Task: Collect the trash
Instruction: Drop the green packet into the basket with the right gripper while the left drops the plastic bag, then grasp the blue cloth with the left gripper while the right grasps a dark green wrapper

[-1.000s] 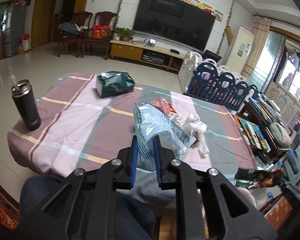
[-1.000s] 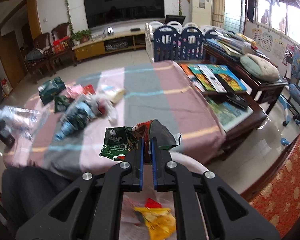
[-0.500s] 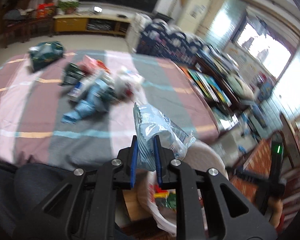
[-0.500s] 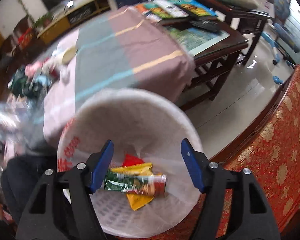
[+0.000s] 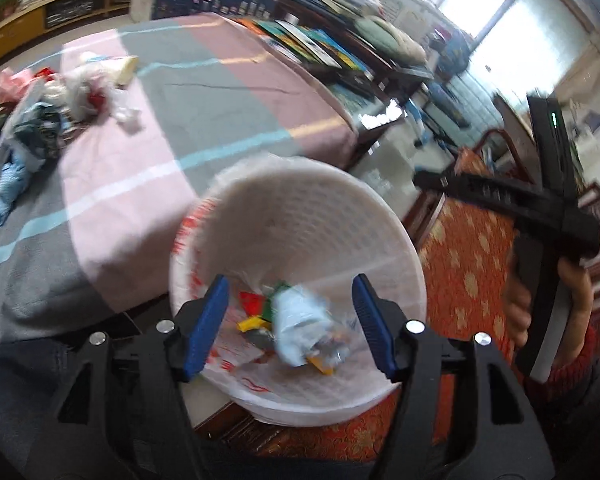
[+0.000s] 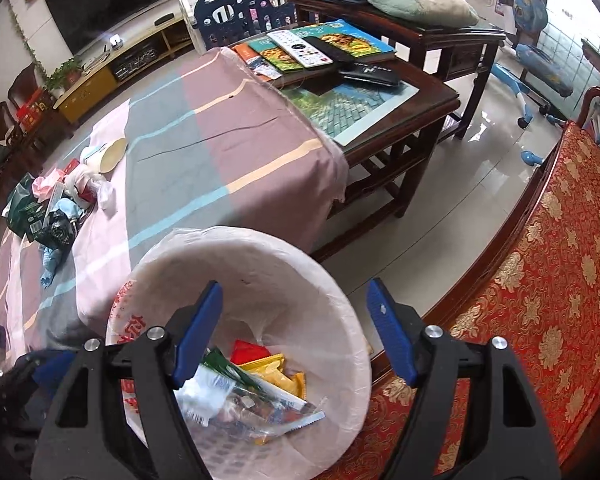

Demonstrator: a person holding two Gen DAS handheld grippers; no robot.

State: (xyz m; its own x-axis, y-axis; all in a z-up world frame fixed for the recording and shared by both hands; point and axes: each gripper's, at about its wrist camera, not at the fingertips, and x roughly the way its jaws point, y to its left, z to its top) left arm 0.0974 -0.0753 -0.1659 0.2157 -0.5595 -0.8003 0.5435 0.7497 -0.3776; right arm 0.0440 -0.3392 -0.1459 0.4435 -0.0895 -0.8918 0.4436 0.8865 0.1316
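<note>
Dropped from just-opened left jaws, pale-blue wrapper [image 5: 296, 320] lies in bin [image 5: 380, 216]; right jaws wide, empty.

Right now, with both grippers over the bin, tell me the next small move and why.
Probably swing the left hand-held gripper back to the wrapper pile on the table. Its jaws have just been opening and stand empty, the pale blue bag is in the bin, and litter remains.
</note>
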